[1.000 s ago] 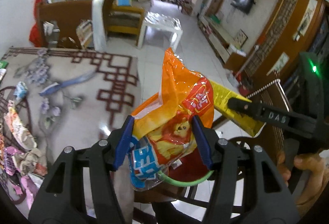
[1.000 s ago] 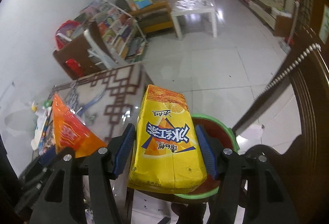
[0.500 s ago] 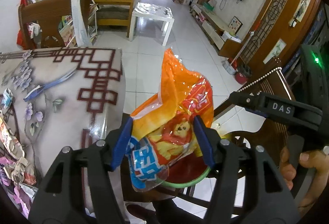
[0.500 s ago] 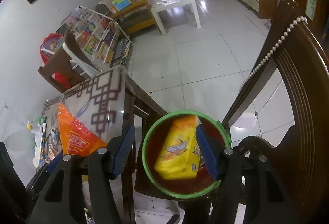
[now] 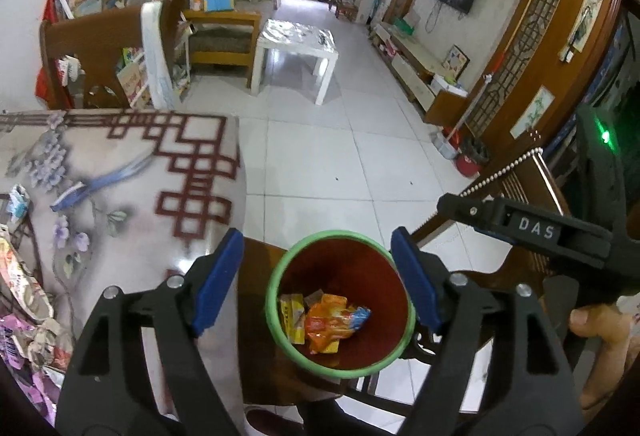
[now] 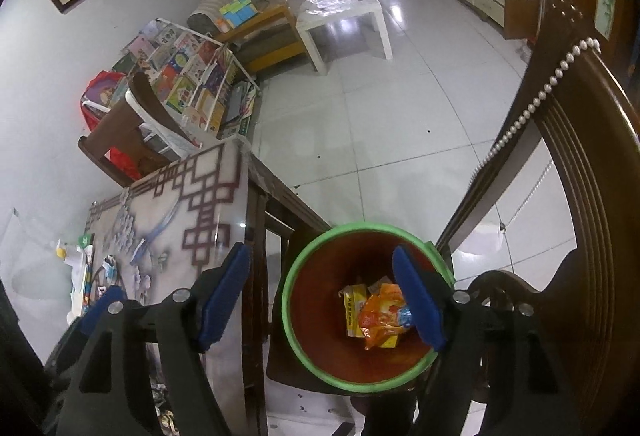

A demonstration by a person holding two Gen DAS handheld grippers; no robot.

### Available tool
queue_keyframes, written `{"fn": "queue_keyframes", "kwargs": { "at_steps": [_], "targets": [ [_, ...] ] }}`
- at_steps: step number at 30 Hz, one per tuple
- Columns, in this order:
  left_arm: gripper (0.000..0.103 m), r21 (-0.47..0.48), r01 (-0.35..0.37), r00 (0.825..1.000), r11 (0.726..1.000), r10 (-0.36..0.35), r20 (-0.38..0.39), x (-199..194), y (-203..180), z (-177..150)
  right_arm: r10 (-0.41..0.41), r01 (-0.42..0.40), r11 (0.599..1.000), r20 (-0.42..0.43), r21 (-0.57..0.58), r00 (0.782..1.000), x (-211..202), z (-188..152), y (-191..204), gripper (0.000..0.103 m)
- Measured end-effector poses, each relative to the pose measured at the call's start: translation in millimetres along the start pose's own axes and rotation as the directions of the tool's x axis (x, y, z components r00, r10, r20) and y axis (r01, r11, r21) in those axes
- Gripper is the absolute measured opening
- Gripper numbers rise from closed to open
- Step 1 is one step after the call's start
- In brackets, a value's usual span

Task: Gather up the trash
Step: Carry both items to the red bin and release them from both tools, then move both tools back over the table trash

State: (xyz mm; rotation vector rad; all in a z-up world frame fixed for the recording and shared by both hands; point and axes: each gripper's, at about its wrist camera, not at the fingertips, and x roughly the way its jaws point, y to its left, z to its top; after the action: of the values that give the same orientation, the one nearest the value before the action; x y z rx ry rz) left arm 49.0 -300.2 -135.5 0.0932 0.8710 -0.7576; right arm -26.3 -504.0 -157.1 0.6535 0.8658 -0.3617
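Overhead, both grippers angle steeply down at a green-rimmed bin [image 5: 339,302] that stands on a dark wooden chair beside the patterned table [image 5: 120,187]. The left gripper [image 5: 318,280] has its blue pads spread to either side of the bin's mouth, jaws opening, nothing between them. The right gripper [image 6: 326,294] hangs likewise — jaws opening and empty, one pad crossing the rim. In the left view a hand [image 5: 604,348] grips the right tool's handle at the lower right. At the bottom of the bin lie an orange snack bag [image 5: 334,322], crumpled, its long axis running roughly left to right, and a yellow carton [image 6: 354,310] just beside it, partly under the bag. More wrappers [image 5: 24,300] lie at the table's left edge.
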Motion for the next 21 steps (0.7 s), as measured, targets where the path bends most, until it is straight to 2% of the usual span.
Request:
{"fn": "queue_keyframes", "kwargs": {
  "at_steps": [8, 14, 18, 21],
  "targets": [
    [0.077, -0.077, -0.071, 0.992, 0.995, 0.078, 0.096, -48, 31, -5, 0.028, -0.028, 0.994, 0.000, -0.104, 1.000, 0, -7, 36, 0.072],
    [0.077, -0.183, -0.158, 0.976, 0.970, 0.182, 0.119, -84, 69, -32, 0.069, -0.079, 0.975, -0.053, -0.209, 0.996, 11, -24, 75, 0.073],
    [0.077, -0.294, -0.224, 0.959, 0.929, 0.264, 0.100, -107, 103, -63, 0.094, -0.121, 0.948, -0.105, -0.295, 0.990, 19, -40, 111, 0.073],
    [0.077, -0.380, -0.276, 0.944, 0.883, 0.324, 0.066, -128, 131, -95, 0.115, -0.163, 0.918, -0.150, -0.361, 0.982, 27, -53, 140, 0.073]
  ]
}}
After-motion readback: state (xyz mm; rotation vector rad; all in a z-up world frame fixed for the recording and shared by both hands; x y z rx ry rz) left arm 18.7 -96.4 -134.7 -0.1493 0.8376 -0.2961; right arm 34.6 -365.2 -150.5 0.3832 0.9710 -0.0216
